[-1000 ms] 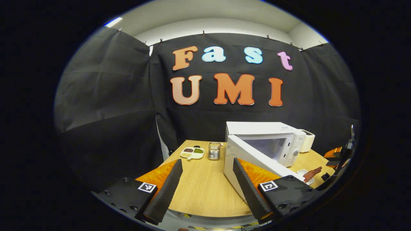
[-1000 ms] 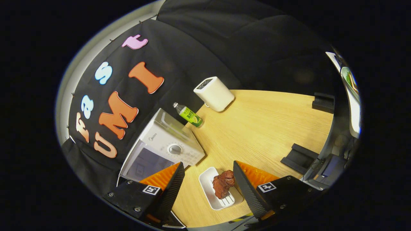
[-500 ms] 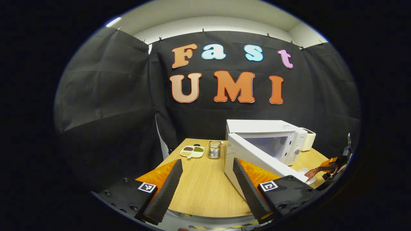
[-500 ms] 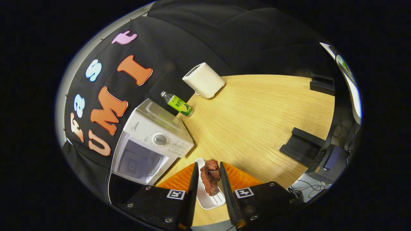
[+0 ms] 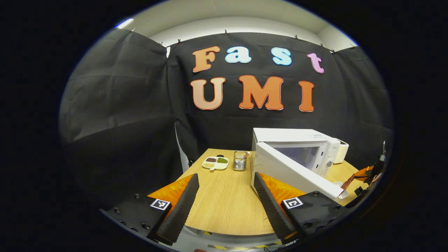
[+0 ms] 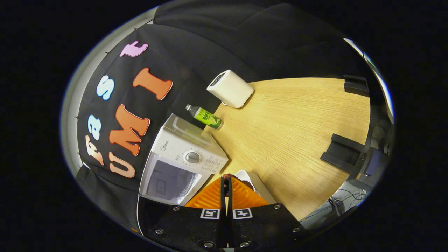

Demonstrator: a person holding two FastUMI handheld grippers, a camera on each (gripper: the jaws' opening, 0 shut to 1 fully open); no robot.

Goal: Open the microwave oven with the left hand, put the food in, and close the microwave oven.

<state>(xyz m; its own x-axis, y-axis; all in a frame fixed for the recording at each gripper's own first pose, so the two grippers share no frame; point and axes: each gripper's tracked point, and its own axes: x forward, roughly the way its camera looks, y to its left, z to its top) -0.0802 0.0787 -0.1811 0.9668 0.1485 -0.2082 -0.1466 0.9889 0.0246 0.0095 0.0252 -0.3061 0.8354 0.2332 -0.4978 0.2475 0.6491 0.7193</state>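
Black cloth walls close in a wooden table (image 6: 290,126), on which the white microwave oven (image 5: 297,147) stands with its door (image 5: 290,171) already swung open, so the first step is judged done. Beside it a white dish (image 6: 257,185) lies near the table edge. The food (image 6: 229,177), a dark red piece, is pinched at the tips of the right gripper (image 6: 226,189), whose fingers are nearly together. The left gripper (image 5: 224,203) is held spread apart, empty, over the table. Loading the food and closing the door remain.
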